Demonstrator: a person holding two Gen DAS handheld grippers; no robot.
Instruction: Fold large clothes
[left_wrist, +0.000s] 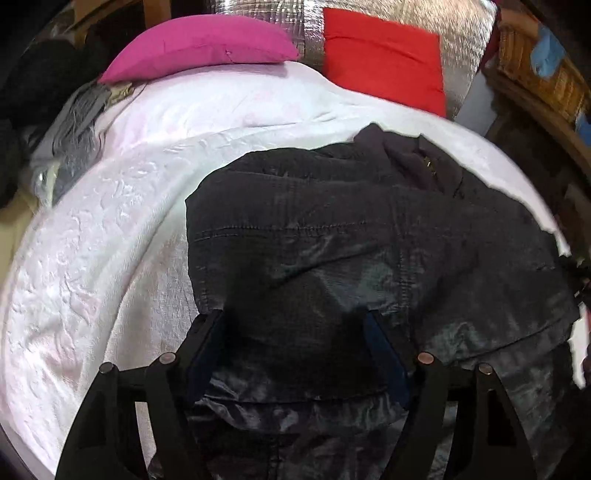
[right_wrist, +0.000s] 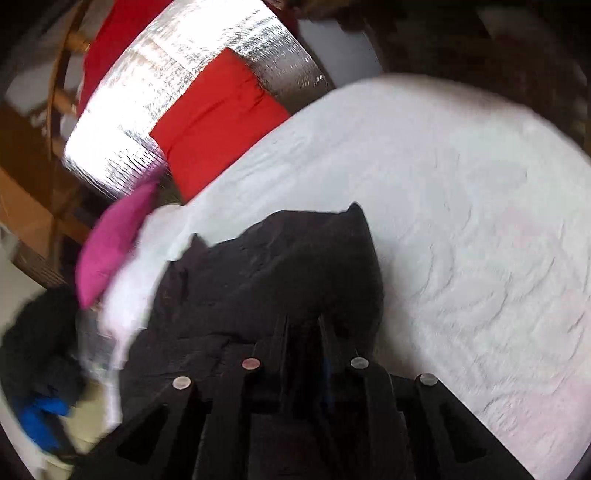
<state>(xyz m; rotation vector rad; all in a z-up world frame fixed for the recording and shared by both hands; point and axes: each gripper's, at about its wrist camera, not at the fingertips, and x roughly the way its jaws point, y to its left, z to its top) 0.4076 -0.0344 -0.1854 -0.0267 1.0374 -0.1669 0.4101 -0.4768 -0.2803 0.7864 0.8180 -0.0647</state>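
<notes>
A large dark grey jacket (left_wrist: 351, 236) lies spread on a white quilted bed (left_wrist: 110, 240), its collar and zip at the far end. My left gripper (left_wrist: 295, 317) hovers over the jacket's near part with its jaws wide apart and nothing between them. In the right wrist view the same jacket (right_wrist: 266, 266) is bunched on the white bed (right_wrist: 461, 221). My right gripper (right_wrist: 303, 321) has its jaws nearly together and pinches a fold of the jacket's dark fabric.
A pink pillow (left_wrist: 199, 48) and a red pillow (left_wrist: 384, 55) lean on a silver foil panel (left_wrist: 424, 22) at the head of the bed. Grey clothes (left_wrist: 70, 125) lie at the bed's left edge. A wicker shelf (left_wrist: 535, 66) stands at the right. Dark and blue clothes (right_wrist: 40, 376) lie beside the bed.
</notes>
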